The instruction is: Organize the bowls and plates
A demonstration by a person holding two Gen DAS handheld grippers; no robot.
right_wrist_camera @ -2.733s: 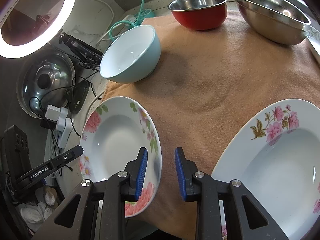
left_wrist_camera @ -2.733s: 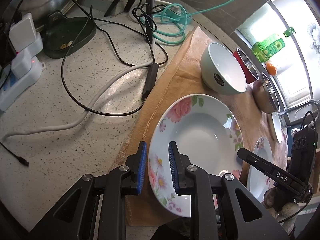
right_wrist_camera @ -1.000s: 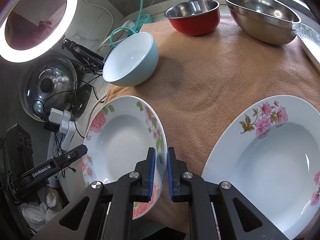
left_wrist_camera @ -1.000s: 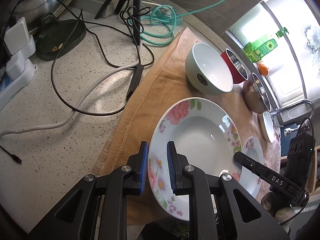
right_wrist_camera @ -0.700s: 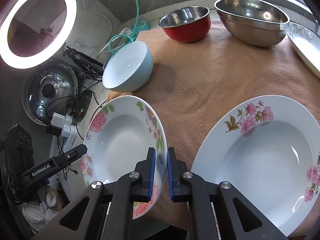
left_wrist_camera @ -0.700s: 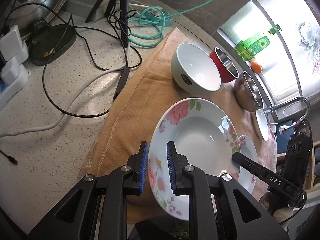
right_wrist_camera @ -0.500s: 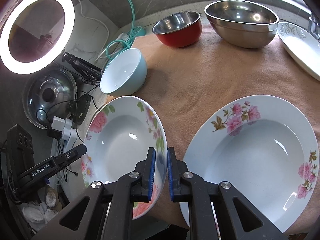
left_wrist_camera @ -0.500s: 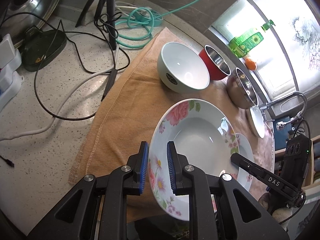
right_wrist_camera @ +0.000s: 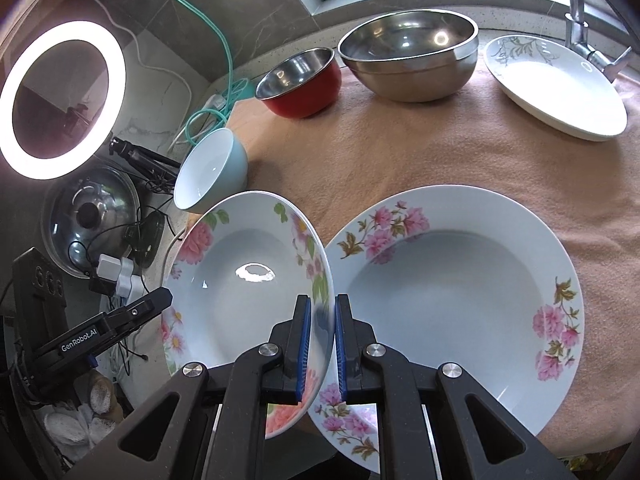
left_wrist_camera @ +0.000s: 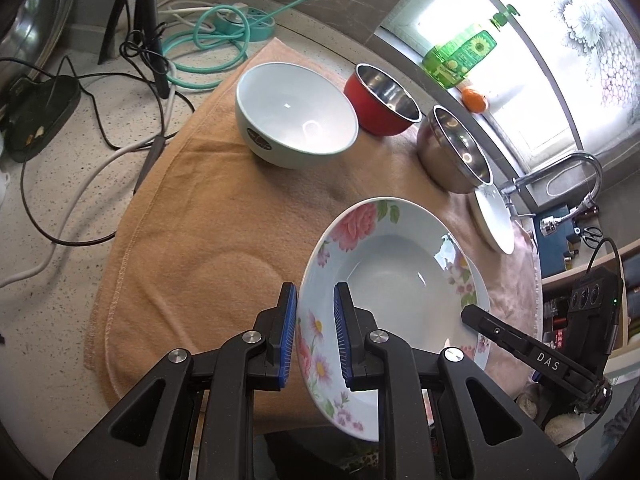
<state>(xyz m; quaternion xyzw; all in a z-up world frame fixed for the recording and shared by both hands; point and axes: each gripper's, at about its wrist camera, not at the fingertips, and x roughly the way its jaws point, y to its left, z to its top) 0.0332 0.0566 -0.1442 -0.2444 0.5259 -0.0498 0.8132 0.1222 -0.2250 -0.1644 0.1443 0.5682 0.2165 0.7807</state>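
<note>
Both grippers are gripping one flowered plate (right_wrist_camera: 248,276) by opposite rims: the left gripper (left_wrist_camera: 315,332) and the right gripper (right_wrist_camera: 320,344) are clenching it, holding it above the towel (left_wrist_camera: 208,232), just beside a second flowered plate (right_wrist_camera: 460,288).

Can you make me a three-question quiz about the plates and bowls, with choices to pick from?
1. Where is the red bowl?
A. between the pale blue bowl and the big steel bowl
B. inside the steel bowl
C. on a plate

2. How many bowls sit on the towel?
A. one
B. three
C. five

3. What grips the lifted flowered plate?
A. nothing
B. only the left tool
C. both tools, the right tool too

Answers: 1 A, it stands between them. 2 B, blue, red, steel. 3 C, each clamps the rim.
</note>
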